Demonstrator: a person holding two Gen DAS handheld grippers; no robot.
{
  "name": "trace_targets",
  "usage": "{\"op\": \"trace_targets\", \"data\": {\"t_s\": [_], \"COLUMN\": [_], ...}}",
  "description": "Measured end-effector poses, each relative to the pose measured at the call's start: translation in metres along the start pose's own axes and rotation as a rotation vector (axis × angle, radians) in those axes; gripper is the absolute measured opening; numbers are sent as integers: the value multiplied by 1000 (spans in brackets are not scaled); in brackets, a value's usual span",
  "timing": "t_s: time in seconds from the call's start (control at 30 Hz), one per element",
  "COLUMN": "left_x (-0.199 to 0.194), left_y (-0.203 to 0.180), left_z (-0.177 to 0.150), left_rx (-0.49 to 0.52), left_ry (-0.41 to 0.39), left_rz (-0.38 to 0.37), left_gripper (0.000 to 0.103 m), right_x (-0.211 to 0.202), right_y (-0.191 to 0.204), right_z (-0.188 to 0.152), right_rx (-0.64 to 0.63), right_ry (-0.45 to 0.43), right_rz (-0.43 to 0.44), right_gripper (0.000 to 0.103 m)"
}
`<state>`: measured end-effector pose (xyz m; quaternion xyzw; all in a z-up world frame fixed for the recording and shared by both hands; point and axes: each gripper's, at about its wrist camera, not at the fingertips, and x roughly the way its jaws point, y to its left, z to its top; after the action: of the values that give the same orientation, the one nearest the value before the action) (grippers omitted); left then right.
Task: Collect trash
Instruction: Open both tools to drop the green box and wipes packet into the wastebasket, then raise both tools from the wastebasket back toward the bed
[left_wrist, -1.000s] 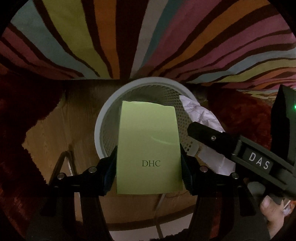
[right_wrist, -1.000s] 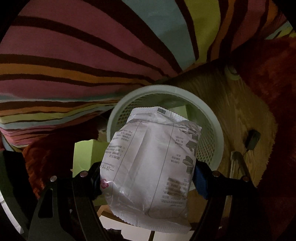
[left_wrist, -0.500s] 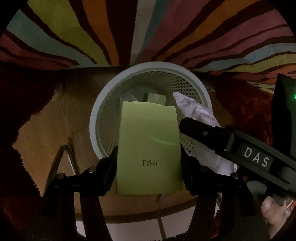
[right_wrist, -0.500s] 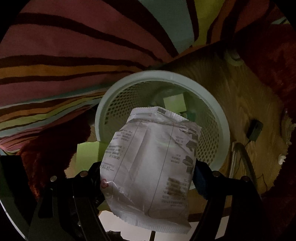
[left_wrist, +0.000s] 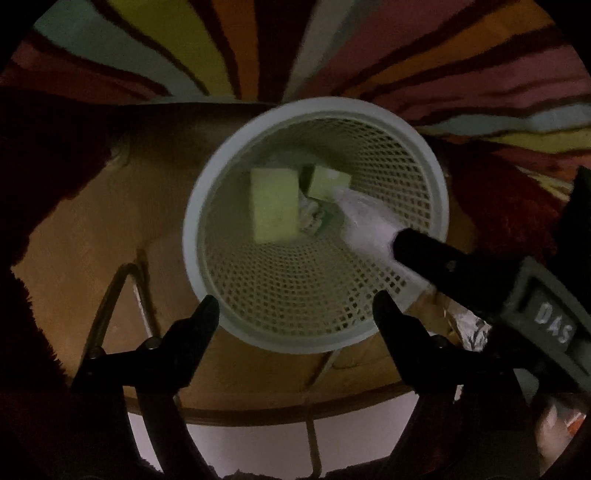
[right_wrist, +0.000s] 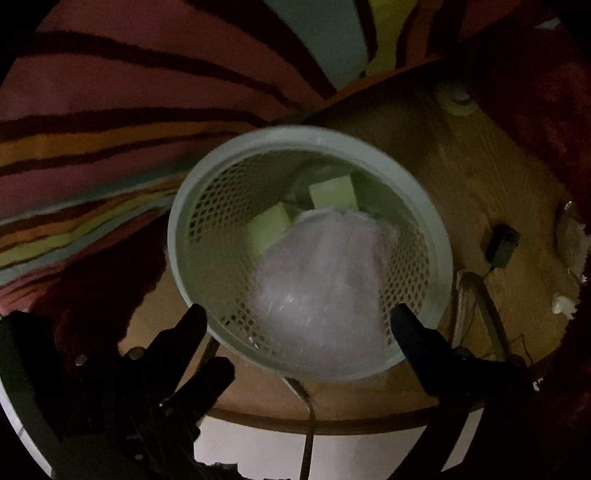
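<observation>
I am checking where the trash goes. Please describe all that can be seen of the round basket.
The basket is round, pale, plastic-looking, with a smooth thick rim and lattice walls narrowing downward. It stands upright on the wooden floor beside the striped rug. Inside are two green boxes and a white packet.

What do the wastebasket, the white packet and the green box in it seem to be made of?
Wastebasket: probably moulded plastic, matt pale, with a smooth rim and a perforated lattice wall.
White packet: likely thin plastic film, glossy and crinkled.
Green box: apparently matt card, with flat faces and straight edges.
</observation>
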<state>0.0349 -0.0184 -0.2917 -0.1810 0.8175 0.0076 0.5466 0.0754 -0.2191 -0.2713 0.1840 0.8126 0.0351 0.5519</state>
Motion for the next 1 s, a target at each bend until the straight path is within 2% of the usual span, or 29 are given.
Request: {"op": "trace_targets", "data": {"t_s": [0.07, 0.43, 0.6, 0.77, 0.93, 1.0], "left_x": [-1, -7, -18, -36, -63, -74], "left_y": [3, 5, 6, 5, 8, 11], "left_z": [2, -2, -7, -16, -27, -31], "left_rx": [-17, -40, -38, -5, -4, -9], "left_ry": [-5, -24, -65, -96, -190, -229], "left_rz": [-11, -16, -10, 13, -33, -46], "left_gripper": [86, 86, 86, 86, 87, 93], "right_x": [-3, -8, -22, -49, -83, -96], "right_y": [-3, -7, -3, 6, 17, 21], "right_z": [1, -5, -9, -21, -37, -44], "right_rx": [10, 15, -11, -70, -145, -175], "right_ry": [-19, -57, -106, -200, -335, -391], "right_rz": [3, 1, 3, 42, 51, 45], "right_gripper": [95, 95, 95, 95, 95, 95]}}
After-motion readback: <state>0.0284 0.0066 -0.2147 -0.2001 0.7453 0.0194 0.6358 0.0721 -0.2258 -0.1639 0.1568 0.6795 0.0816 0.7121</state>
